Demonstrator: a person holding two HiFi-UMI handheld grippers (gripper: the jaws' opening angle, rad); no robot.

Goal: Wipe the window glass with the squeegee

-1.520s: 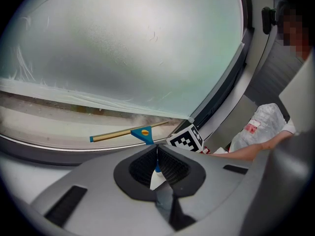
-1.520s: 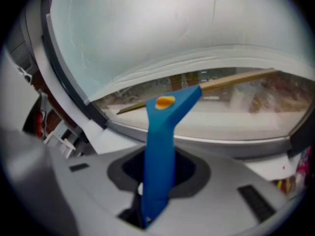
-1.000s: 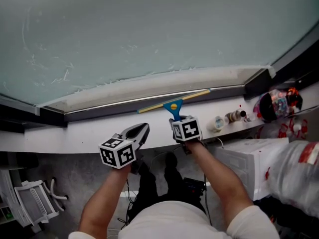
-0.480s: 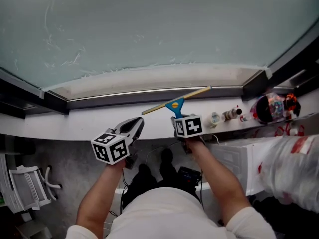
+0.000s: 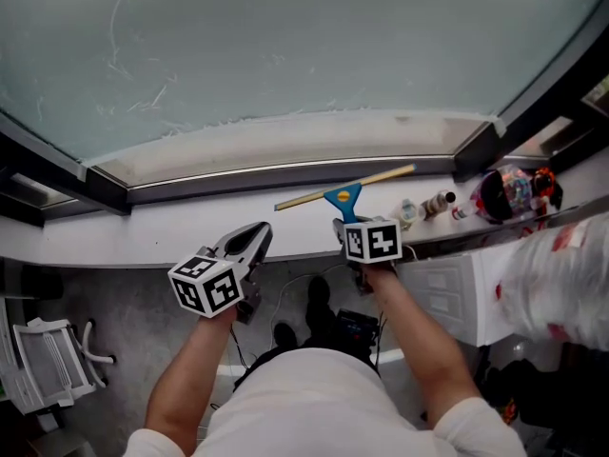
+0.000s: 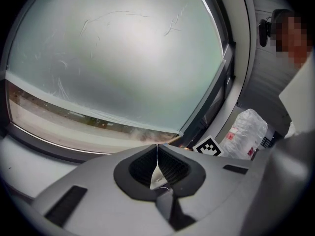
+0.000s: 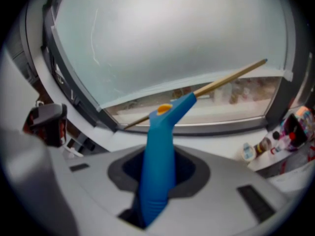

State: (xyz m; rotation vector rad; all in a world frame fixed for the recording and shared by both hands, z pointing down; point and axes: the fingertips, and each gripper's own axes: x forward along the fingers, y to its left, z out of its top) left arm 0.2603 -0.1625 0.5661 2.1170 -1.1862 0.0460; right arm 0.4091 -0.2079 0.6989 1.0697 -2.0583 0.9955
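Note:
The squeegee (image 5: 343,196) has a blue handle (image 7: 160,156) with an orange dot and a long tan blade (image 7: 216,85). My right gripper (image 5: 350,221) is shut on that handle, holding the blade tilted just above the white sill (image 5: 143,236), below the glass. The frosted window glass (image 5: 314,36) fills the upper part of every view, with thin streaks at its left (image 5: 133,55). My left gripper (image 5: 253,238) hangs to the left of the squeegee, over the sill edge. Its jaws are shut with nothing between them (image 6: 157,157).
Small bottles and a jar (image 5: 426,206) stand on the sill right of the squeegee, beside a colourful bag (image 5: 514,193). White plastic bags (image 5: 561,274) lie at the right. A dark window frame (image 5: 533,84) runs up the right side. A white rack (image 5: 43,374) sits low left.
The view has shifted, so the window sits lower and more glass shows. Both grippers stay near the sill; the squeegee blade has tilted slightly and drifted right.

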